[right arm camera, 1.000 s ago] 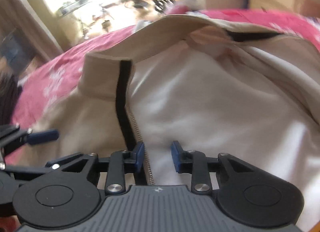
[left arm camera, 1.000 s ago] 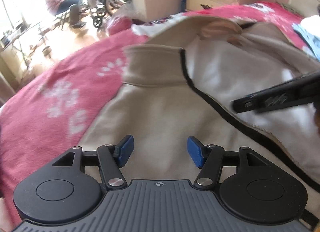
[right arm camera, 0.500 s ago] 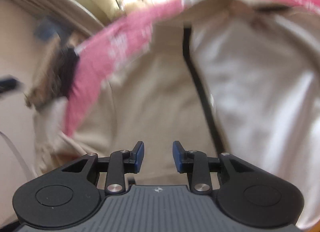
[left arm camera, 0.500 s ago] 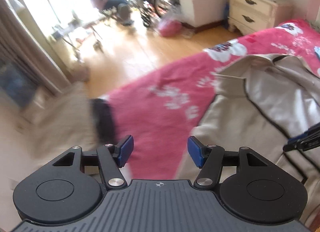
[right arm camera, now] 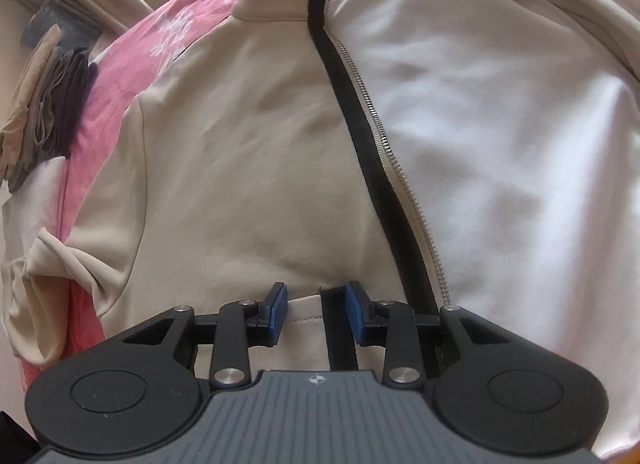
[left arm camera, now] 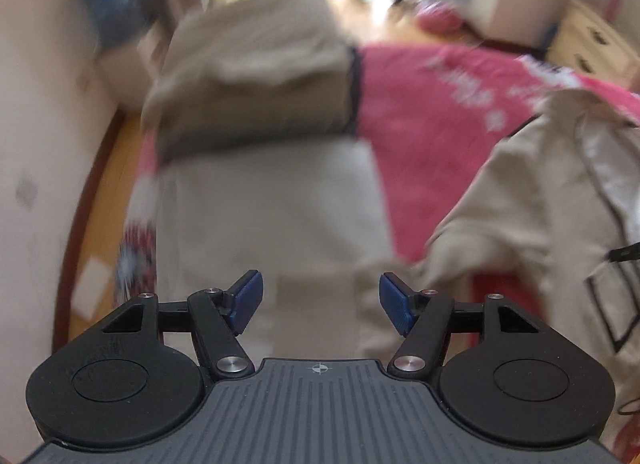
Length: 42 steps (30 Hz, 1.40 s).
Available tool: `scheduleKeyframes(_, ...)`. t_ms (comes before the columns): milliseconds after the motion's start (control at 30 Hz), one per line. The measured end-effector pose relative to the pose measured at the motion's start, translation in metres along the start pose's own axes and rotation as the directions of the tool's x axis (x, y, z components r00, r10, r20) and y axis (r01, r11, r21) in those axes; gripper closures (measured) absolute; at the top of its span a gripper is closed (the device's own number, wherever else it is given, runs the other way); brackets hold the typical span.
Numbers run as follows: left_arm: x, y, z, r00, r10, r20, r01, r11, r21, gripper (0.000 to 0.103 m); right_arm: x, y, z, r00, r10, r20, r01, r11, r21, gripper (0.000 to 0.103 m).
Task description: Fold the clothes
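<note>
A beige zip jacket (right arm camera: 248, 152) with black trim lies open on the red floral blanket (right arm camera: 116, 76), its white lining (right arm camera: 500, 124) showing on the right. My right gripper (right arm camera: 317, 312) is open low over the bottom hem, with the hem corner and the black zipper band (right arm camera: 360, 136) between its fingers. The left wrist view is blurred. There my left gripper (left arm camera: 320, 300) stands open above the jacket's long sleeve (left arm camera: 272, 204), which runs away to a folded-over cuff (left arm camera: 256, 96) at the bed's edge. The jacket body (left arm camera: 560, 184) lies to its right.
A pile of folded tan and dark clothes (right arm camera: 48, 84) sits at the bed's left edge. Wooden floor (left arm camera: 108, 192) and a wall drop away left of the sleeve. A cream dresser (left arm camera: 592, 44) stands far right. The right gripper's tip (left arm camera: 624, 252) shows at the frame edge.
My left gripper has swung left from the jacket's chest to over the outstretched sleeve. My right gripper has drawn back from the upper zipper down to the hem. Both finger gaps are unchanged.
</note>
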<state>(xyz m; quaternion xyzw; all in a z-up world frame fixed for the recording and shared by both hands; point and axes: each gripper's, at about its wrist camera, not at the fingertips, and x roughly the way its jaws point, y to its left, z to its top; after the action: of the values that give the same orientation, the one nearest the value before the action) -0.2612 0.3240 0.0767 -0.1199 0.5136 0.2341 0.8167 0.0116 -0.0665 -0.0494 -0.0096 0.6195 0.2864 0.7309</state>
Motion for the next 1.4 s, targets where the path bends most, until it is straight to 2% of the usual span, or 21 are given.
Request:
scheduleKeyframes(133,0.035,0.009,-0.013,1.0,-0.008,-0.009,0.008,1.0,0.002,0.038,0.001,0.002,-0.002,1.0,-0.004,0.014,0.004,1.0,-0.023,0.064)
scheduleKeyframes(233,0.052,0.015,-0.015,1.0,0.001,-0.012,-0.001,1.0,-0.006,0.038,-0.001,0.007,-0.001,1.0,-0.022,0.013,0.023,0.999,-0.042,0.064)
scheduleKeyframes(300,0.058,0.019,-0.016,1.0,-0.019,-0.008,0.018,1.0,-0.016,0.038,-0.007,0.017,0.001,0.999,-0.03,0.02,0.031,0.997,-0.076,0.063)
scheduleKeyframes(400,0.059,0.018,-0.018,0.998,-0.065,0.025,0.064,0.998,0.016,0.038,-0.025,0.049,0.002,0.993,0.071,0.096,-0.05,0.977,-0.207,0.063)
scheduleKeyframes(533,0.069,0.008,-0.022,1.0,-0.027,0.015,0.026,0.998,0.066,0.04,-0.025,0.11,0.003,0.969,0.226,0.097,-0.169,0.898,-0.405,0.063)
scheduleKeyframes(667,0.071,0.011,-0.02,0.999,-0.035,0.022,0.034,0.999,0.027,0.05,-0.004,0.173,-0.003,0.957,0.279,0.08,-0.18,0.786,-0.591,0.063)
scheduleKeyframes(733,0.071,0.014,-0.02,0.999,-0.042,0.022,0.042,0.999,0.006,0.056,0.01,0.2,0.0,0.951,0.3,0.073,-0.193,0.762,-0.618,0.063)
scheduleKeyframes(800,0.071,0.016,-0.019,0.999,-0.048,0.019,0.048,0.999,-0.01,0.062,0.026,0.211,0.012,0.948,0.319,0.019,-0.252,0.782,-0.57,0.063)
scheduleKeyframes(833,0.071,0.018,-0.019,0.999,-0.05,0.018,0.051,0.999,-0.018,0.069,0.034,0.217,0.018,0.944,0.329,-0.008,-0.281,0.791,-0.544,0.063)
scheduleKeyframes(900,0.072,0.02,-0.018,0.998,-0.056,0.014,0.056,0.998,-0.034,0.079,0.051,0.229,0.03,0.934,0.352,-0.06,-0.335,0.806,-0.489,0.05)
scheduleKeyframes(967,0.072,0.023,-0.018,0.998,-0.061,0.011,0.062,0.997,-0.051,0.08,0.067,0.241,0.042,0.921,0.373,-0.11,-0.383,0.819,-0.427,0.045)
scheduleKeyframes(1033,0.072,0.025,-0.017,0.998,-0.067,0.009,0.067,0.995,-0.067,0.08,0.081,0.237,0.053,0.925,0.358,-0.127,-0.38,0.872,-0.309,0.045)
scheduleKeyframes(1100,0.072,0.028,-0.017,0.997,-0.073,0.006,0.073,0.994,-0.083,0.076,0.086,0.231,0.058,0.913,0.388,-0.121,-0.407,0.88,-0.247,0.045)
scheduleKeyframes(1167,0.073,0.031,-0.016,0.996,-0.085,-0.001,0.084,0.991,-0.102,0.065,0.085,0.226,0.06,0.905,0.415,-0.09,-0.425,0.881,-0.207,0.044)
scheduleKeyframes(1233,0.073,0.039,-0.015,0.993,-0.12,-0.022,0.116,0.985,-0.129,0.048,0.083,0.226,0.061,0.898,0.432,-0.083,-0.44,0.875,-0.201,0.044)
scheduleKeyframes(1300,0.075,0.046,-0.014,0.986,-0.16,-0.043,0.152,0.976,-0.157,0.045,0.081,0.225,0.06,0.894,0.441,-0.083,-0.448,0.871,-0.203,0.044)
scheduleKeyframes(1400,0.079,0.05,-0.014,0.984,-0.17,-0.051,0.158,0.971,-0.177,0.045,0.077,0.223,0.058,0.892,0.442,-0.091,-0.451,0.867,-0.213,0.044)
